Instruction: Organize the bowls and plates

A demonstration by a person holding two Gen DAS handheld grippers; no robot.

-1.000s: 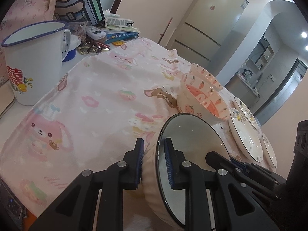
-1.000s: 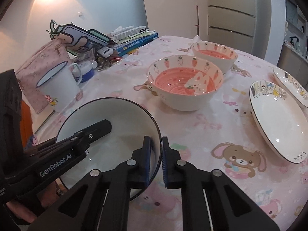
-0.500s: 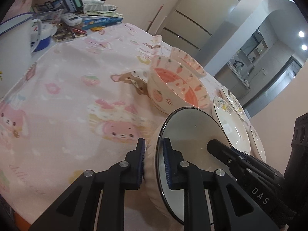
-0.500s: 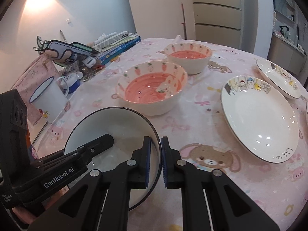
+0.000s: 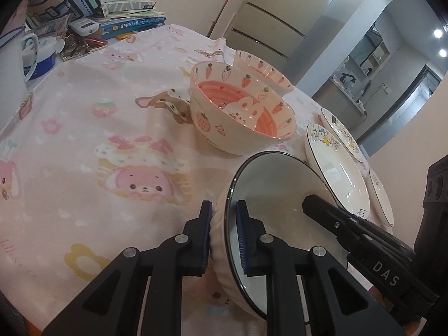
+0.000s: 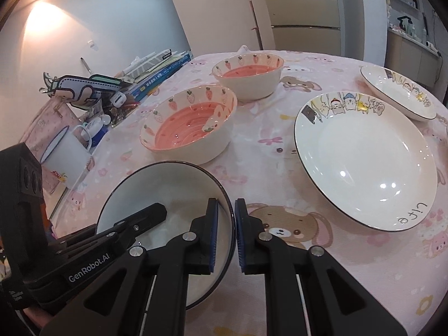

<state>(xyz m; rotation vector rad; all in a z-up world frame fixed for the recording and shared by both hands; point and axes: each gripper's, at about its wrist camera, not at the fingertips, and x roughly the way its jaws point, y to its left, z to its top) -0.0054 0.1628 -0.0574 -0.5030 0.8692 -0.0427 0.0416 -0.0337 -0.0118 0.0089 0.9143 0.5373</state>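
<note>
A white bowl with a thin black rim [image 5: 280,190] [image 6: 168,190] is held between both grippers, just above the pink tablecloth. My left gripper [image 5: 224,210] is shut on its left rim, one pad inside and one outside. My right gripper [image 6: 226,207] is shut on the opposite rim. Just beyond it stands a large pink strawberry bowl [image 5: 240,117] [image 6: 190,128], with a smaller matching bowl [image 6: 249,75] behind that. A white cartoon plate [image 6: 364,162] lies to the right, and a second plate [image 6: 397,92] farther back.
A white enamel mug [image 6: 67,156], a stack of books [image 6: 156,75], a pink pouch and small clutter crowd the table's left side. A third plate's edge [image 5: 378,196] shows at the right in the left wrist view. A fridge stands behind the table.
Both grippers have carried the white bowl across the table, closer to the large pink bowl and the plates. The mug has slid out of the left wrist view.
</note>
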